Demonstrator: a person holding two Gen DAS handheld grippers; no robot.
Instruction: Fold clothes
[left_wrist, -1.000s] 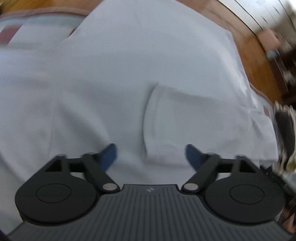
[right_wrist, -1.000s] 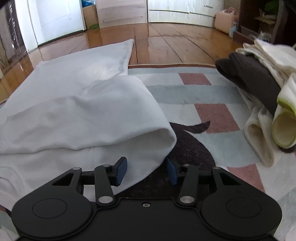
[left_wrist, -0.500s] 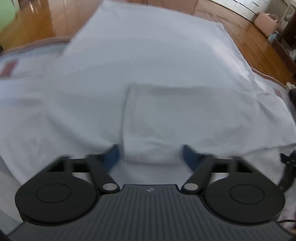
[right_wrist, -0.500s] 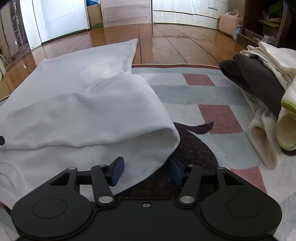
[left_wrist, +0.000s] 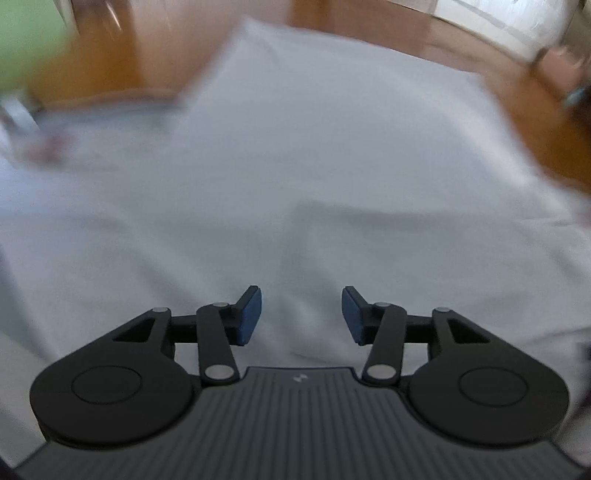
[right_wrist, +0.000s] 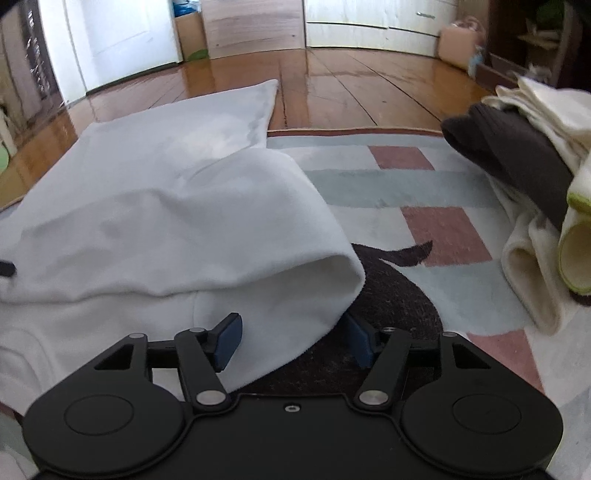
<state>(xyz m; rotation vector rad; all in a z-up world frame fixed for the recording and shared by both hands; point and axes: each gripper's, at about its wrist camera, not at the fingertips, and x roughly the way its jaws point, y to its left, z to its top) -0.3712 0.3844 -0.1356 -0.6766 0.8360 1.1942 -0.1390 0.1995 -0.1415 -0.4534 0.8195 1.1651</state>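
Note:
A white garment (left_wrist: 295, 177) lies spread on a patterned rug and fills the blurred left wrist view. My left gripper (left_wrist: 301, 315) is open just above the cloth, nothing between its blue pads. In the right wrist view the same white garment (right_wrist: 166, 221) has its right side folded over into a rounded fold. My right gripper (right_wrist: 293, 341) is open, with the lower edge of that fold lying between its blue pads.
A stack of folded clothes (right_wrist: 524, 155), dark grey, cream and green-edged, sits on the rug (right_wrist: 424, 192) at the right. Wooden floor (right_wrist: 351, 92) lies beyond, with white cabinets and a pink bag (right_wrist: 458, 40) at the far wall.
The left gripper has swung left across the garment; the pocket patch that was between its fingers is out of sight. The right gripper has crept slightly forward at the fold's edge.

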